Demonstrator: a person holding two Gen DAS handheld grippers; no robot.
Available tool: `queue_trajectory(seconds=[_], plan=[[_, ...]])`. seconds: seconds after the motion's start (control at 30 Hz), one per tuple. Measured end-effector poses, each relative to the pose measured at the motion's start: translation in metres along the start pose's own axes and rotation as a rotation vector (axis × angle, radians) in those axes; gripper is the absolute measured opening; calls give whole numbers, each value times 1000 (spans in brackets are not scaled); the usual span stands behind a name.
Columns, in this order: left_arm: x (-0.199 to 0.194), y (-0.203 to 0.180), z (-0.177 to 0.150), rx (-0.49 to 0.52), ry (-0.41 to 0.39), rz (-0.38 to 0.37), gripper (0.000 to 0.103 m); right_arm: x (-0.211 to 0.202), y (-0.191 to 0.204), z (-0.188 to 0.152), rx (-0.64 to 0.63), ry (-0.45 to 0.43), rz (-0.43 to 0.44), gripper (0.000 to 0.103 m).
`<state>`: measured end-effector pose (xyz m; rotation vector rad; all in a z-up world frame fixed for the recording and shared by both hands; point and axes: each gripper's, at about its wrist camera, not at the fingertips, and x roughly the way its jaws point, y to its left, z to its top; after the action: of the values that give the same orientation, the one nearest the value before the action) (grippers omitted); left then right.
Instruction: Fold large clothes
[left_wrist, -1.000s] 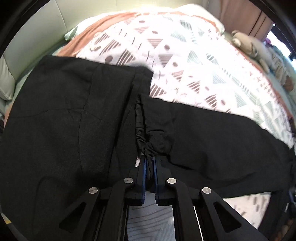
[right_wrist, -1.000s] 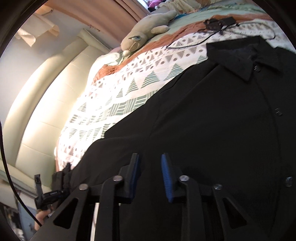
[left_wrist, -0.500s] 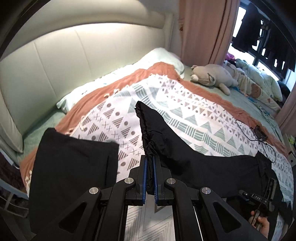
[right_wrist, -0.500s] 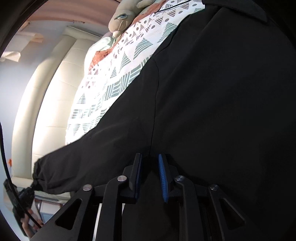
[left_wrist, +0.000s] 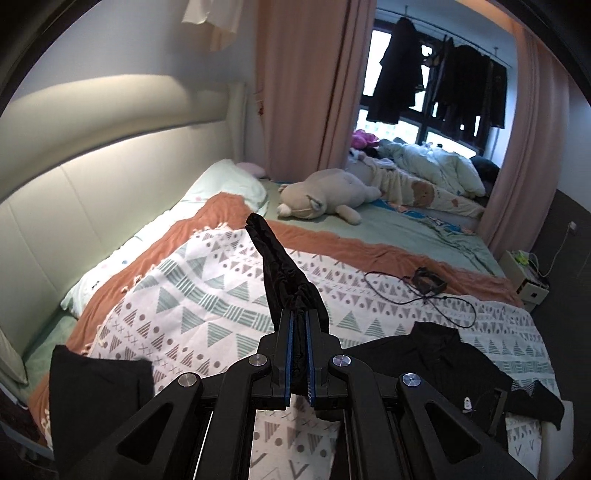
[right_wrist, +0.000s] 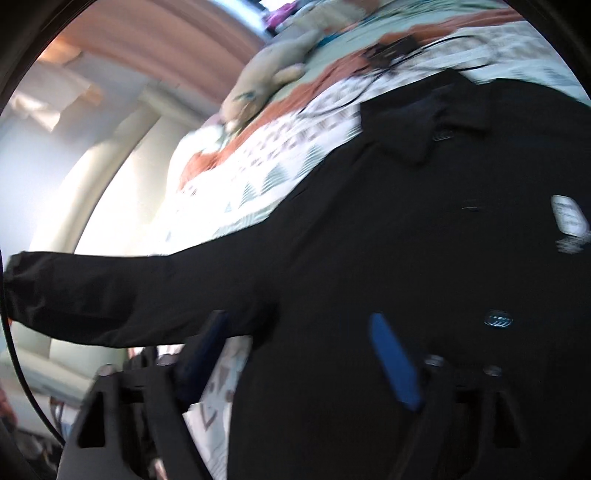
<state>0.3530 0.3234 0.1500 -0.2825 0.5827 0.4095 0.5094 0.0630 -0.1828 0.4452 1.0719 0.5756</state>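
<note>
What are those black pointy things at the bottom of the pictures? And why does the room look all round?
They are grabbers, one in each of a person's hands. A small round-eyed camera on each bends the room. In the left one's picture, the left gripper is squeezed shut on the sleeve of a black shirt, lifting it above the patterned blanket on the bed. A plush toy lies further back. The other picture is blurry: the right gripper is open over the shirt.

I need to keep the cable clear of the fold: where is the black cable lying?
In the left wrist view, the black cable lies on the patterned blanket, right of the lifted sleeve, beyond the jacket collar.
</note>
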Motion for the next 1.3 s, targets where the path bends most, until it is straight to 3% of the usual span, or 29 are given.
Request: queue_trajectory(seconds=[0.33,0.53,0.67,0.73,1.07,1.3], plan=[[-3,-103,18,116,-6,-120,6,-59,-56,-26,81,-4,-47,83],[-1,-160,22,160,10,-193,6,-80,-54,-12,42,-31,-93,83],[4,-204,18,208,21,-243,6,-94,-73,-3,57,-72,-85,84],[14,-229,14,235,37,-268,6,-100,-86,2,74,-69,-54,83],[103,-326,-34,315,184,-406,6,-147,-171,27,311,-220,-86,84],[164,-383,-88,361,305,-482,6,-170,-191,34,380,-319,-107,84]])
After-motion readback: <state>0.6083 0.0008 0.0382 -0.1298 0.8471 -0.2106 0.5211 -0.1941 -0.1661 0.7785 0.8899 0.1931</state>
